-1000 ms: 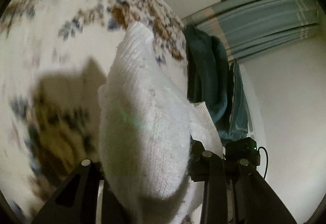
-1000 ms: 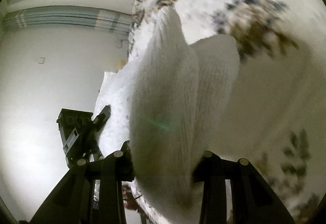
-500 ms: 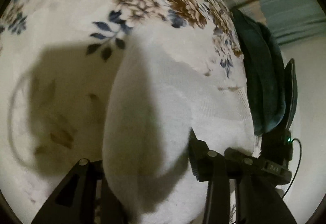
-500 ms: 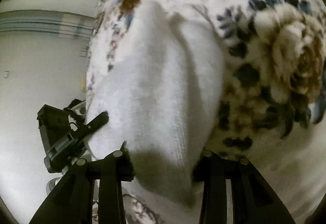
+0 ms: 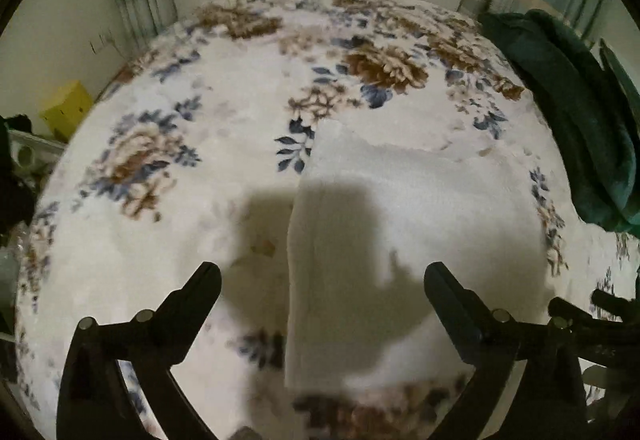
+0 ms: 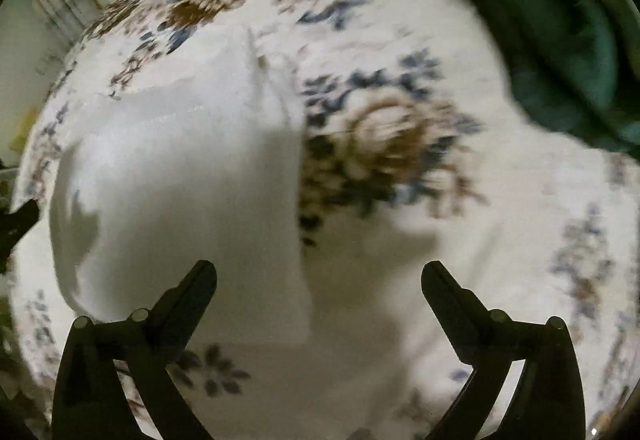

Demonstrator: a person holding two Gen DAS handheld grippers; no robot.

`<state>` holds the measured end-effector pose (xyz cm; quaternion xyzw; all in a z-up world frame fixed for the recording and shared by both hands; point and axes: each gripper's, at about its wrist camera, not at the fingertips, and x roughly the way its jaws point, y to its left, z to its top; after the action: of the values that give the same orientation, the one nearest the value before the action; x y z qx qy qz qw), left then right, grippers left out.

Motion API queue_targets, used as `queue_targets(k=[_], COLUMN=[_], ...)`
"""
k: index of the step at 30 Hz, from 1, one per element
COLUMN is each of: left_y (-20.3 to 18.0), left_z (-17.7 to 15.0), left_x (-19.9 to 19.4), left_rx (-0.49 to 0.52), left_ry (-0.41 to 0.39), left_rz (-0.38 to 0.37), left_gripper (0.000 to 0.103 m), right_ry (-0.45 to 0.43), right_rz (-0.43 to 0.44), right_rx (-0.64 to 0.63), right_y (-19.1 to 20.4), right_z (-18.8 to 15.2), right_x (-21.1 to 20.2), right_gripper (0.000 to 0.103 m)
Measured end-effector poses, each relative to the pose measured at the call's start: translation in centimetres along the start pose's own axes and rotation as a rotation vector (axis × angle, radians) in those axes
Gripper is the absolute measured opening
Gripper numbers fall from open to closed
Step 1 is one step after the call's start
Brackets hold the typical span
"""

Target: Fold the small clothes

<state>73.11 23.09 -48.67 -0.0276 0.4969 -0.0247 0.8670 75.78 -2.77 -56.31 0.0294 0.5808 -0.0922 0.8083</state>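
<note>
Evidently light, soft and limp, the white knitted garment [image 5: 408, 224] lies flat on the floral fleece blanket [image 5: 180, 112], best pinched at its near corners by the left gripper [image 5: 322, 284] and right gripper [image 6: 320, 282], both spread wide and empty.

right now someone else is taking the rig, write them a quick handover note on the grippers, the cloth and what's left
Left gripper: jaws open, empty, above the white cloth.
Right gripper: jaws open, empty, over the cloth's right edge.
Cloth: lies flat on the floral blanket, folded over on itself, with a layer edge showing near the far end. Neither gripper touches it.
Green fabric is piled at the blanket's right side, apart from the cloth.
Done: this fold is laid down and released.
Left: probably another fold or some smoothing. Whether the green pile is part of the job I cannot tell.
</note>
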Motion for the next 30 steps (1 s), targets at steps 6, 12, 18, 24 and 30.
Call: queue_targets(k=[6,12,18,24,30], left_y=[-1.2,-3.6,-5.9,-7.9,-8.9], left_z=[-1.8,-4.2,-6.3,-8.8,-11.5], left_x=[-7.0,-16.4,-27.3,-37.7,-45.9], left_rx=[0.003,0.019,0.021,0.029,0.014], left_ry=[-0.039,-0.093,-0.163,-0.249,-0.302], left_rz=[0.054,0.055,0.070,0.070,0.078], left_gripper=[0.103,0.103,0.103,0.103,0.103], right_ry=[-0.123,-0.209,-0.280,-0.367,-0.457], right_rz=[-0.084,-0.087,-0.072,-0.040,-0.019], right_rx=[-0.004,-0.024,-0.023,-0.028,-0.045], right_y=[-2.0,-3.3,-5.9,-8.4,-10.4], right_z=[-4.3,-8.1,-12.7,-17.9,-22.9], right_x=[-10.8,-21.7,-33.7,-44.9,-54.8], right_gripper=[0.103,0.103,0.103,0.103,0.103])
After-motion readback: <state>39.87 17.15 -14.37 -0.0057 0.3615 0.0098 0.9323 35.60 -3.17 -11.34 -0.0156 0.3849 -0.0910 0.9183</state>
